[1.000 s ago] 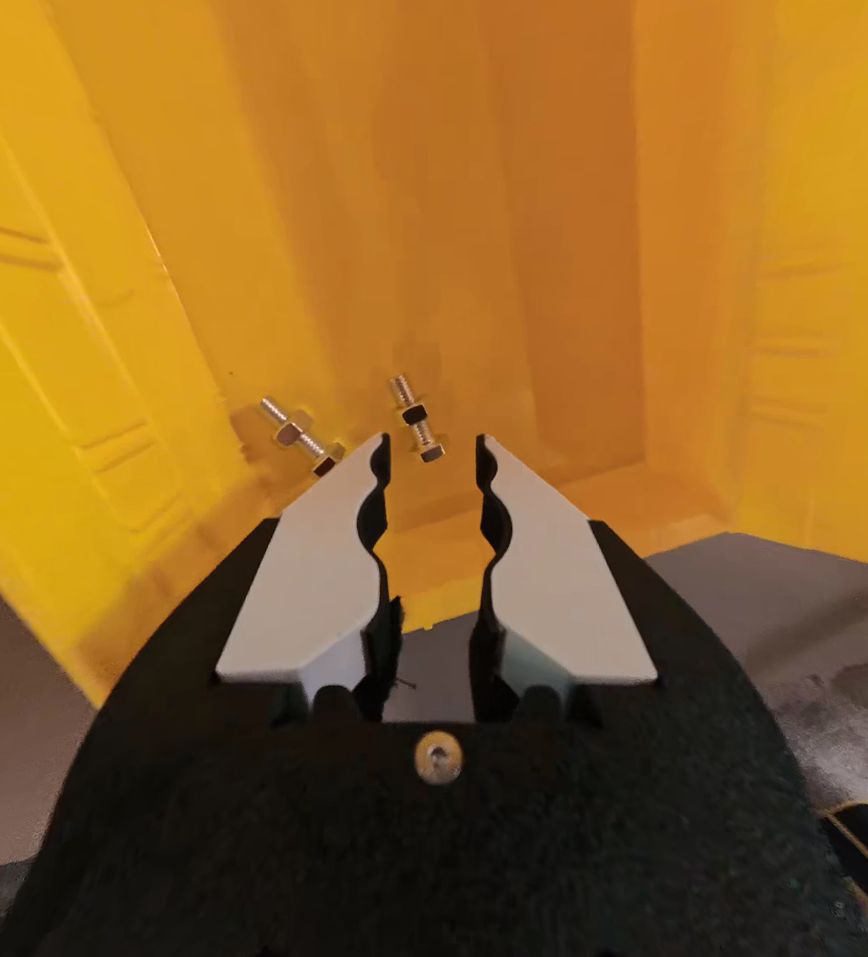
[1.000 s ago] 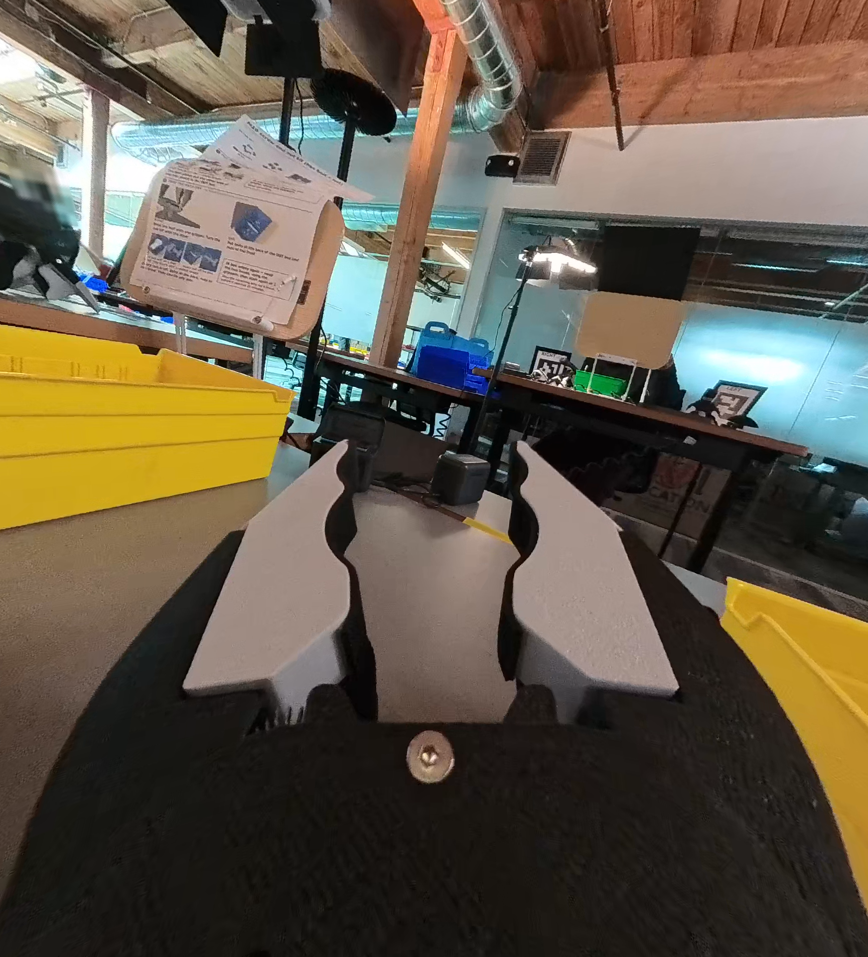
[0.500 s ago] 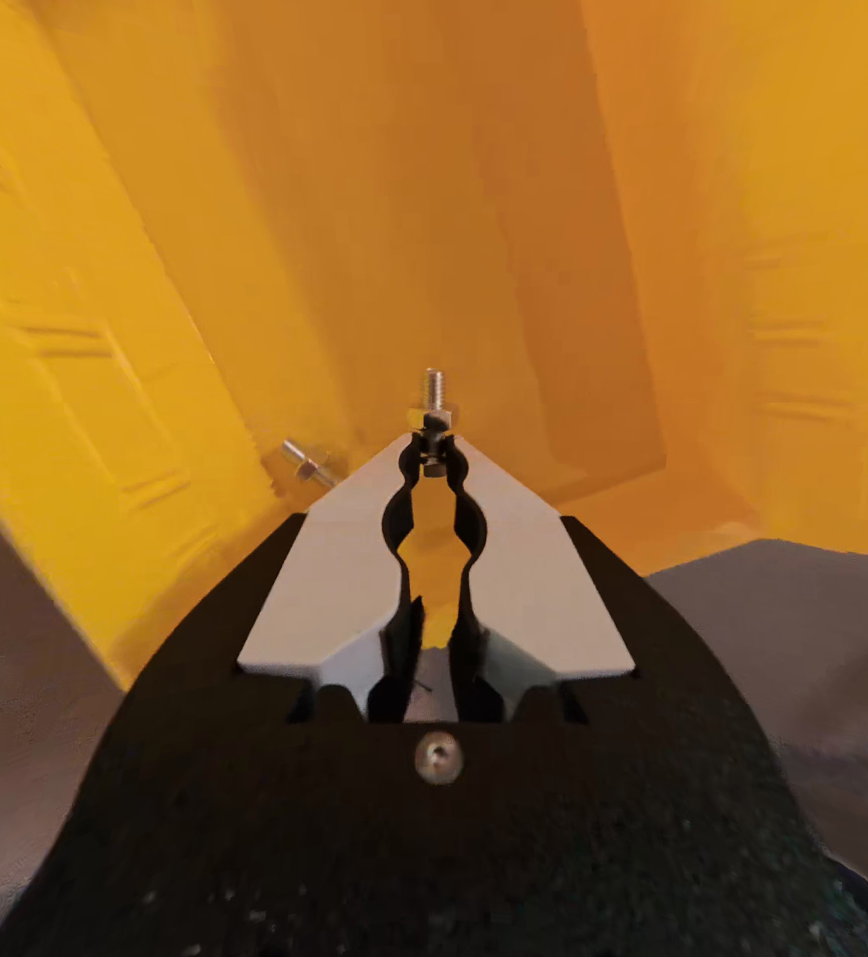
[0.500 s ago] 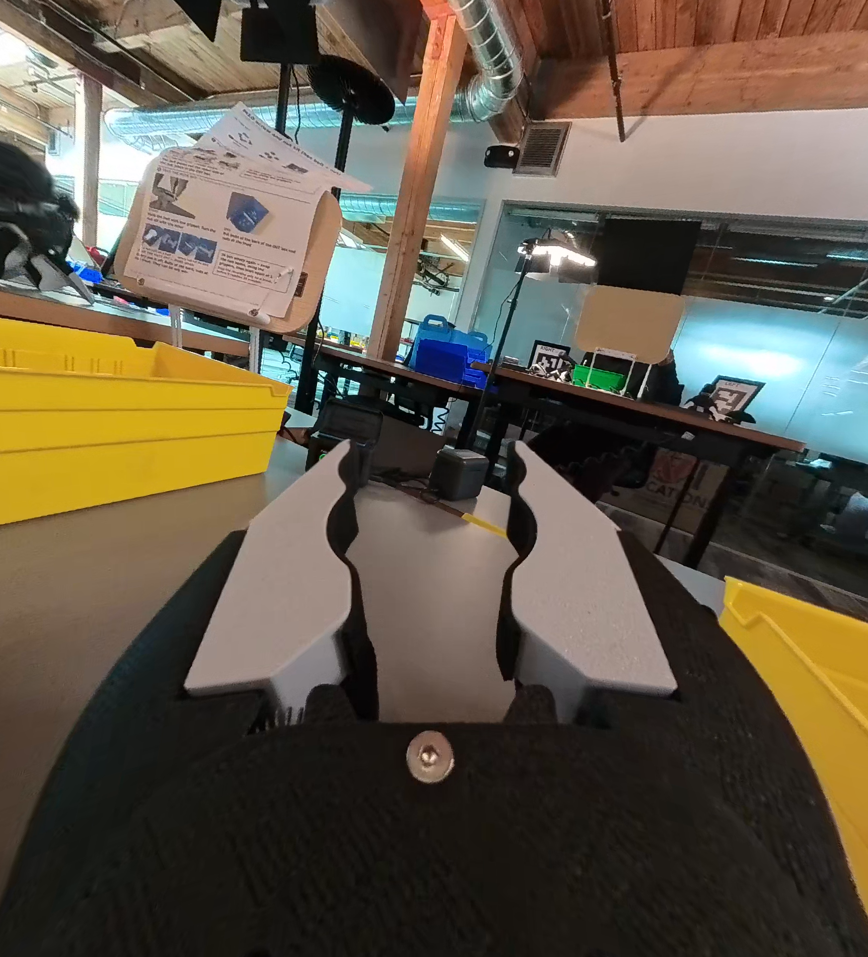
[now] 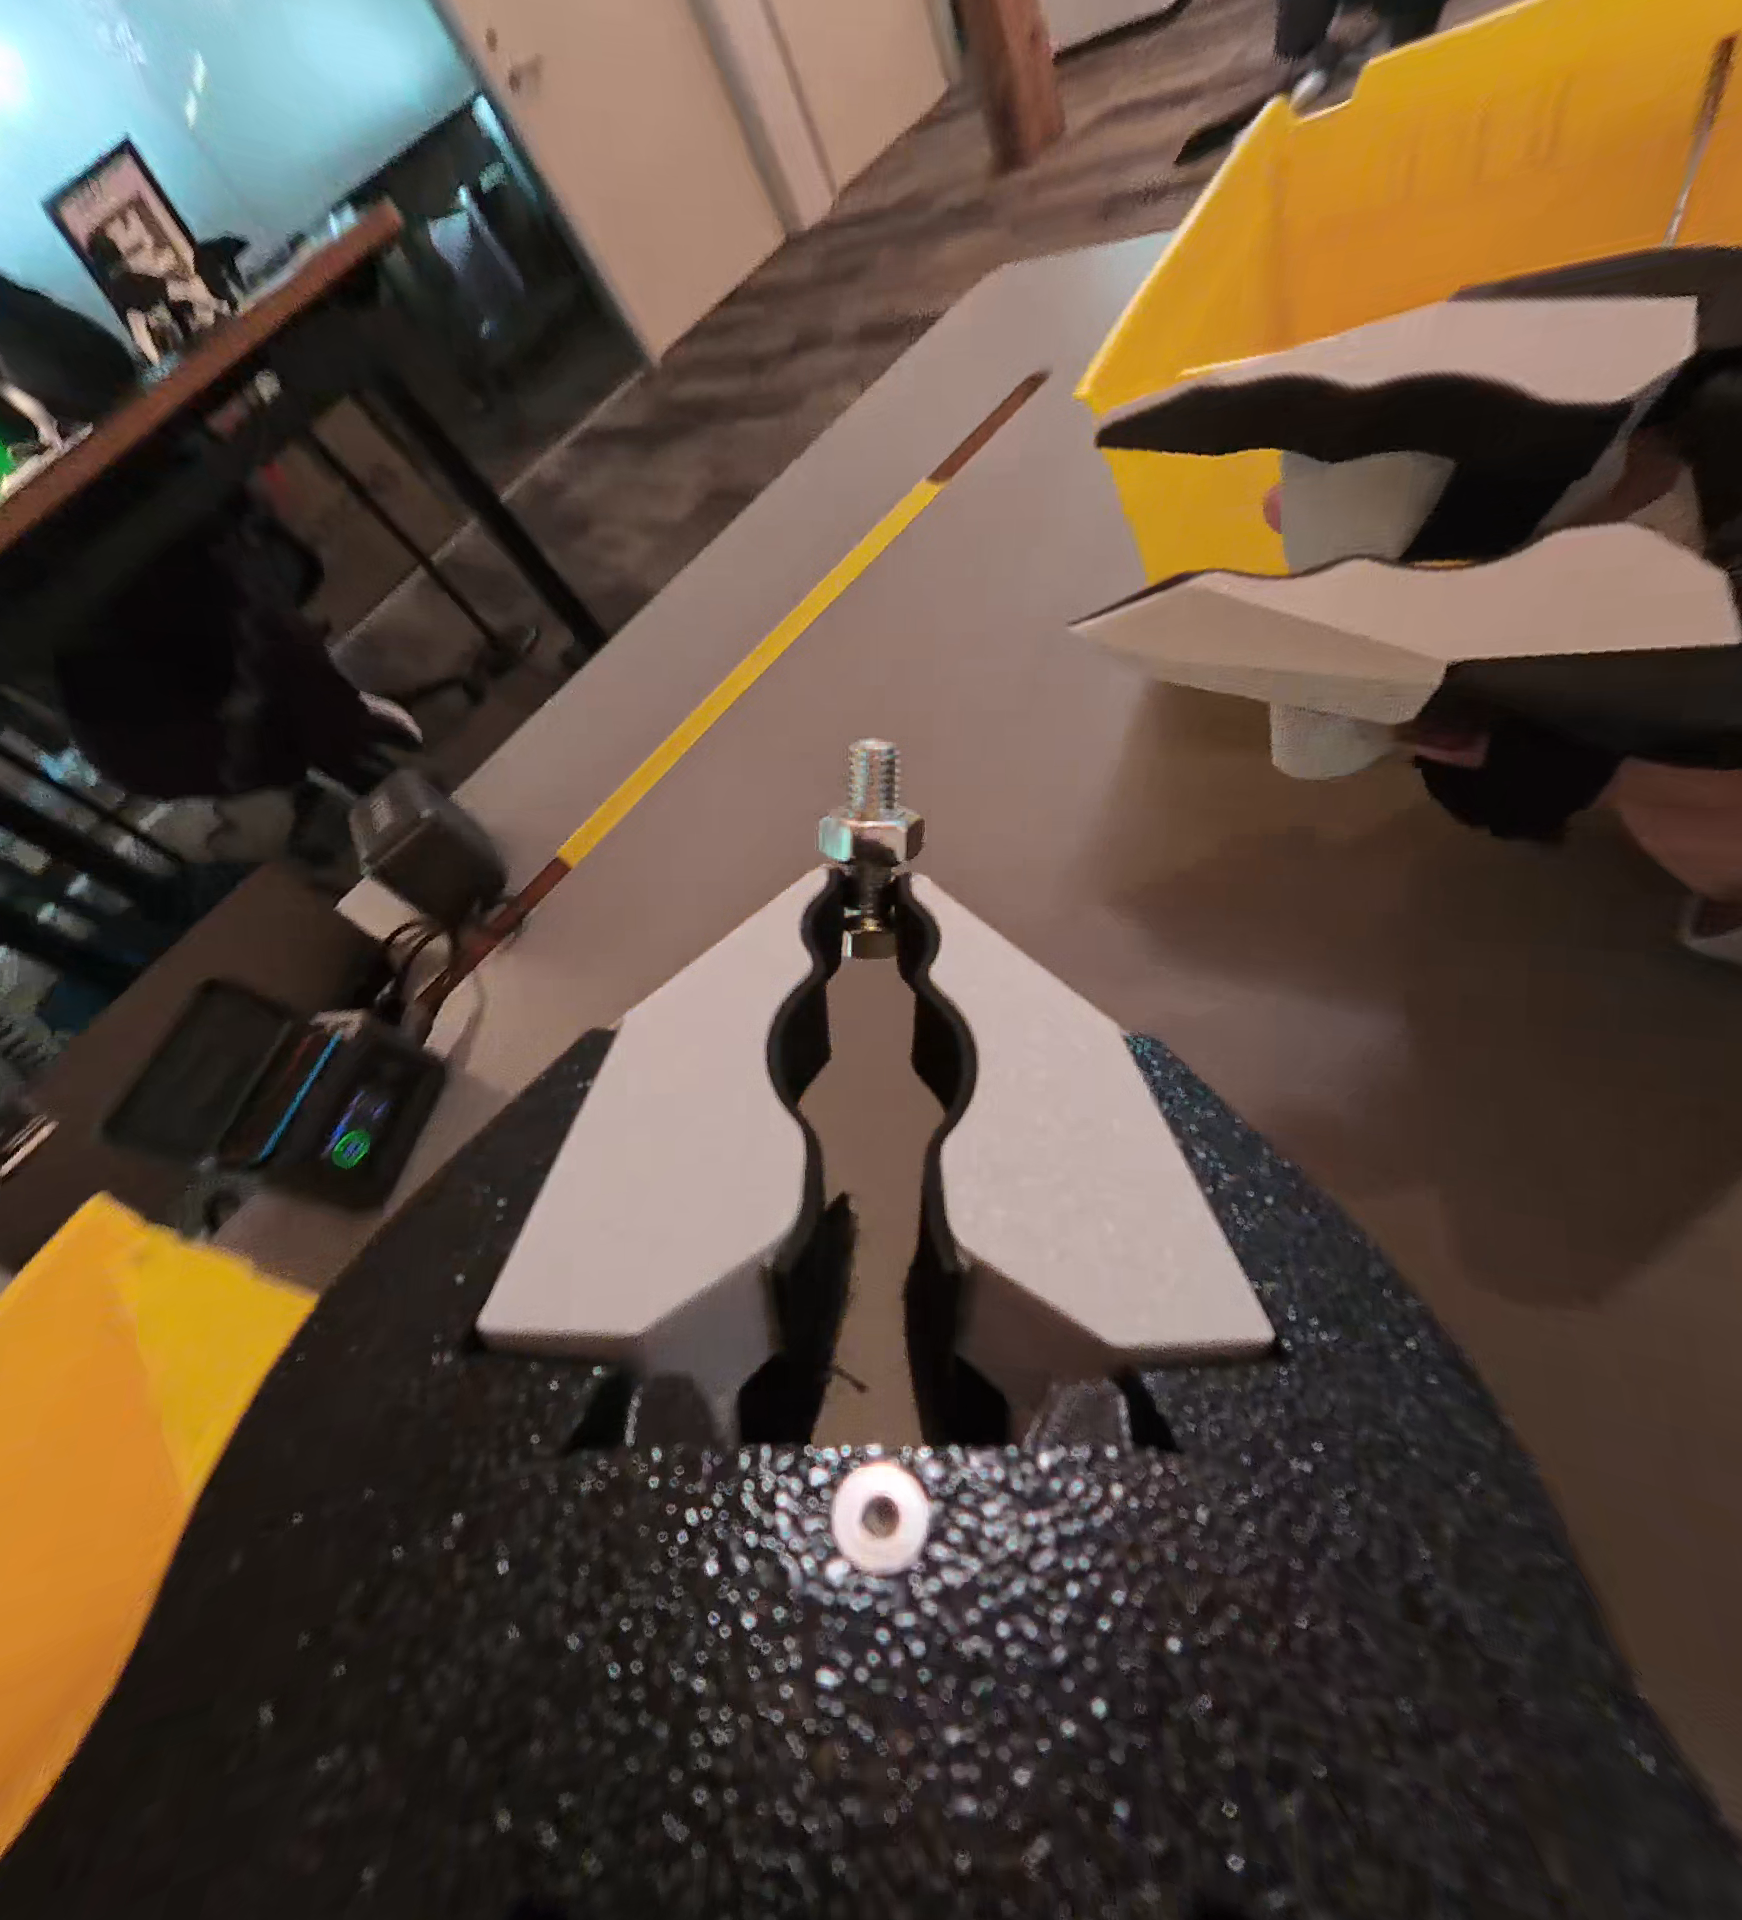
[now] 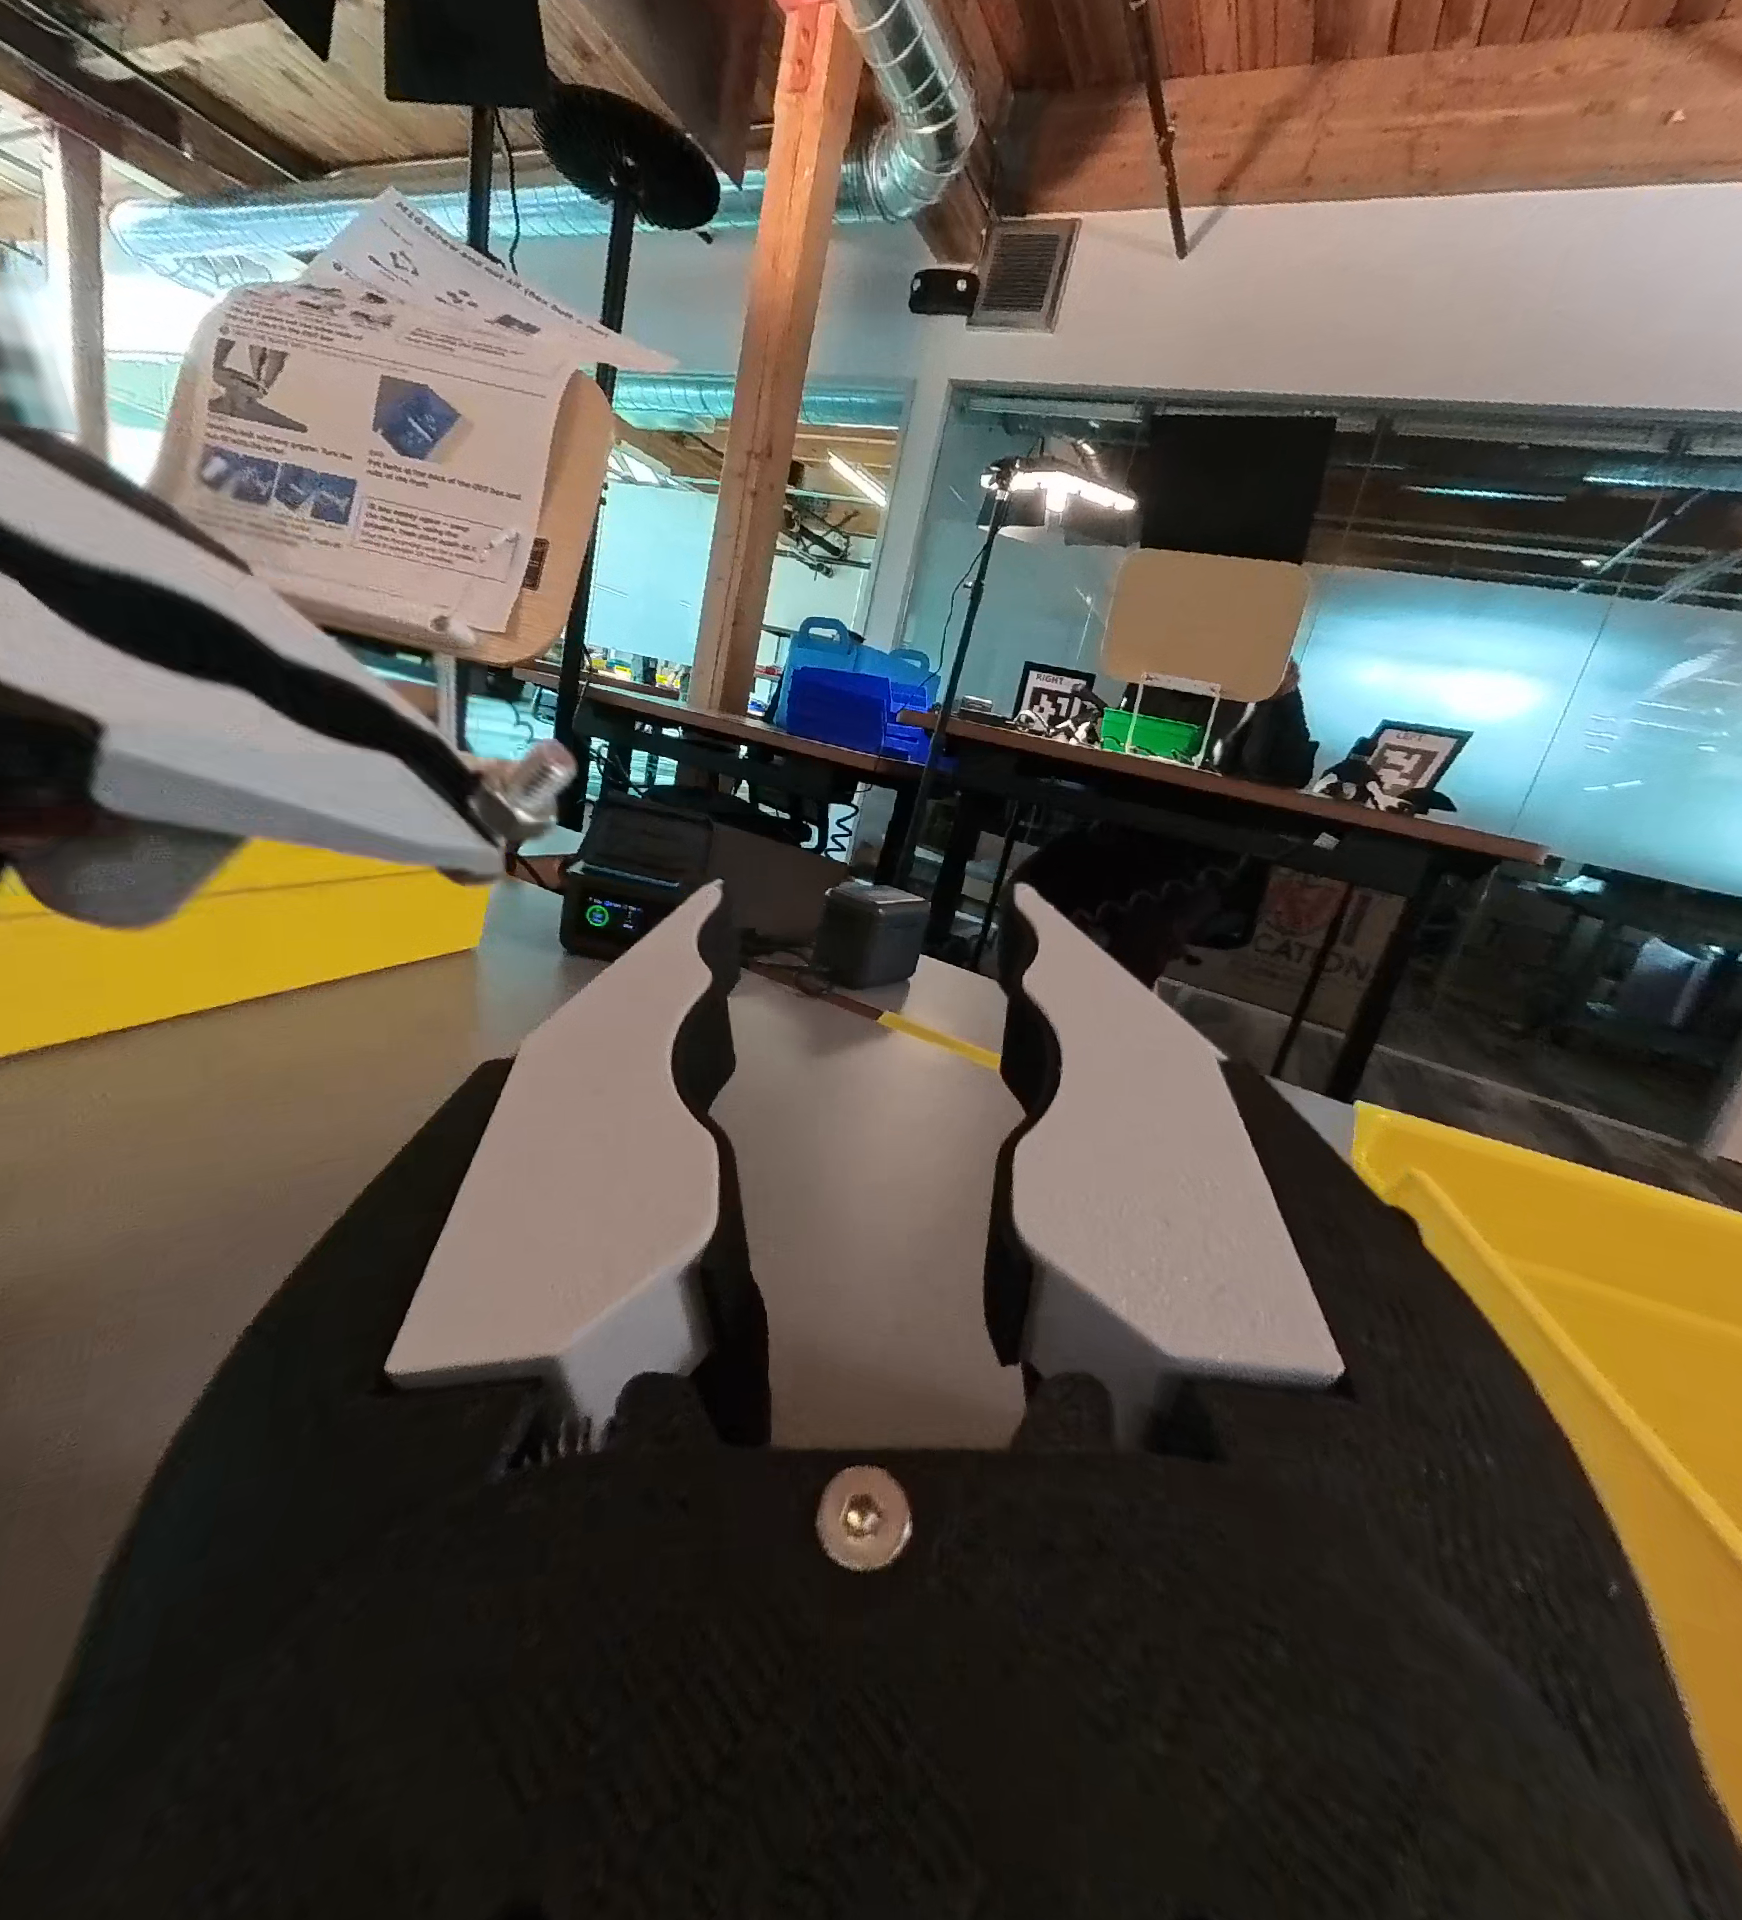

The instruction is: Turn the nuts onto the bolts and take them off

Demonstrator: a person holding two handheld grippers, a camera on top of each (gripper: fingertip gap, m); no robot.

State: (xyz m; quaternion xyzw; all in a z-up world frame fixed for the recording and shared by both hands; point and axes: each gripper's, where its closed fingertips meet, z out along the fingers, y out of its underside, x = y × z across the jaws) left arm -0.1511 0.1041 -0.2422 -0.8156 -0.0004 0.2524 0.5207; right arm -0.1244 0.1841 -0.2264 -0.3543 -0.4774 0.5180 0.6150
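Observation:
My left gripper is shut on a silver bolt and holds it above the grey table. The threaded end points away from me. A hex nut sits on the thread just past my fingertips. My right gripper is open and empty, low over the table. It shows in the left wrist view at the upper right, jaws apart, pointing toward the bolt. In the right wrist view the left gripper comes in from the left with the bolt at its tip.
A yellow bin stands behind the right gripper; it also shows at the right. Another yellow bin lies at the left. A small black device with a lit screen, a grey box and cables sit at the table's far edge.
My left gripper closed on a bolt with its nut inside the yellow bin, then lifted it out and swung over the table toward the right gripper. The right gripper stayed open and barely moved.

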